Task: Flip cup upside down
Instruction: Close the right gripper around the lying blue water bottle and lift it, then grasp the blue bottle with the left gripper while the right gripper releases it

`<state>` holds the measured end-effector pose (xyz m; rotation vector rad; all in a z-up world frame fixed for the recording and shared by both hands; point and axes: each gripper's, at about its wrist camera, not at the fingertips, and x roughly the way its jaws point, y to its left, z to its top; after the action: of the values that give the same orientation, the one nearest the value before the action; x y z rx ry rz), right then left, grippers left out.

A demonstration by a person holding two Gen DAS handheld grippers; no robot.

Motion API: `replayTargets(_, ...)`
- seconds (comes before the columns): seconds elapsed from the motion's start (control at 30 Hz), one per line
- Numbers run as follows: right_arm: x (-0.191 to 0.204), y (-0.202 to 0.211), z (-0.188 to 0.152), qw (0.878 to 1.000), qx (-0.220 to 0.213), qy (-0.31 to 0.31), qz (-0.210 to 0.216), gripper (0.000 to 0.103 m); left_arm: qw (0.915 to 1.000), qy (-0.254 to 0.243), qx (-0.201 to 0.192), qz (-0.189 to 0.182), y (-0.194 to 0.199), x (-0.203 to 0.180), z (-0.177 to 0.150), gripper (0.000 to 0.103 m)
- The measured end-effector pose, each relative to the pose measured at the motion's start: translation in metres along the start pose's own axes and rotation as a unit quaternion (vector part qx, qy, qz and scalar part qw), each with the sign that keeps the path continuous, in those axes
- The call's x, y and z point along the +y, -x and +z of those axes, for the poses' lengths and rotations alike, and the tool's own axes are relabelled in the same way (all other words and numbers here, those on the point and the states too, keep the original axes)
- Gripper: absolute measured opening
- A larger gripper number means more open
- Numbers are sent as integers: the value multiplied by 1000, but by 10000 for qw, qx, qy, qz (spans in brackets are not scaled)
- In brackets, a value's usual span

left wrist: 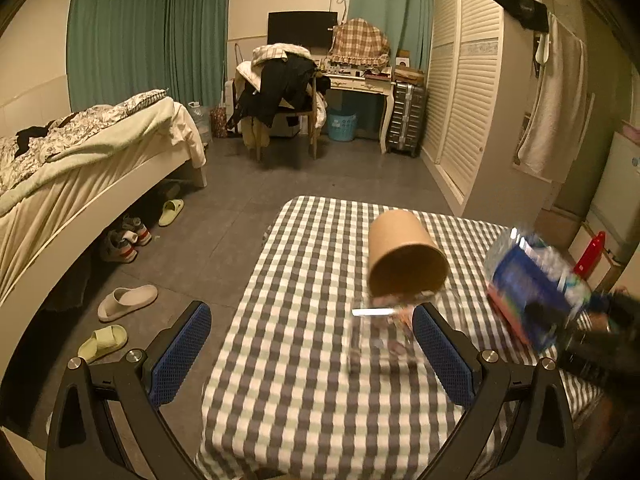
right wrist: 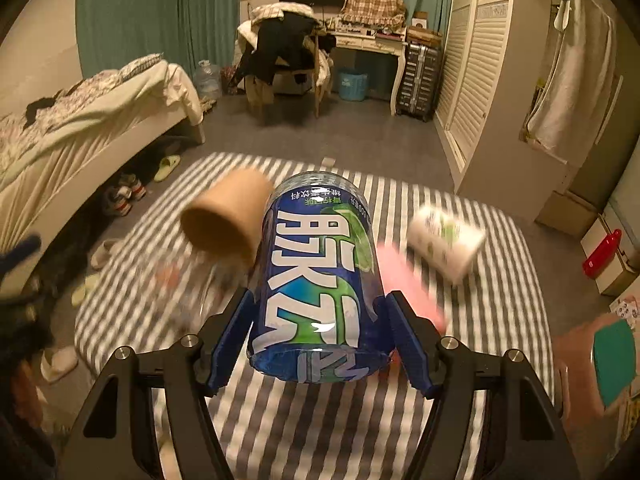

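Matt brown paper cup, glossy plastic bottle, woven checked tablecloth.

White "脉动" on bottle label

right gripper: its blue pads are pressing on both sides of a bottle, at 6 o'clock in the view.
bottle: it is lying along the fingers, blue label with white characters and green patches, far end pointing toward 12 o'clock.
cup: brown paper cup, blurred, tilting with its open mouth facing down toward 7 o'clock, just beside the bottle at 10 o'clock.
tablecloth: grey-and-white checks are smearing into stripes.
white pack: blurred, at 2 o'clock of the bottle.
pink object: a blurred streak just right of the bottle.
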<state>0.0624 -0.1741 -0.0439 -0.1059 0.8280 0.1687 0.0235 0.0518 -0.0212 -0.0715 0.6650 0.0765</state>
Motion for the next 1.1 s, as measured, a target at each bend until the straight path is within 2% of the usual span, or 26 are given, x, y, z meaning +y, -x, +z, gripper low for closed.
replayTargets(0.1,3,-3,-26,9997,215,-39,54,67,10000,-25,17,71,7,-1,-7,103)
replayTargets(0.33,-1,-25,-57,9982,591,-96,106,68,9994,-71,231,250,8,-4,-18,103)
replayTargets(0.5,-7,-23,-58,9982,570,-106,159,68,9984,-46,516,233,0,-12,-26,103)
replayTargets(0.7,-12,-21,-63,9977,529,-247,343,70,9977,-180,604,232,-3,-27,-28,103)
replayTargets(0.8,-22,-16,-61,9974,483,-355,395,78,9975,-247,618,234,-3,-36,-27,103)
replayTargets(1.0,-47,13,-50,9977,146,-488,446,83,9972,-337,646,173,-3,-54,-22,103)
replayTargets(1.1,-59,26,-45,9980,-15,-494,405,85,9963,-266,821,-1,-4,-68,-17,103)
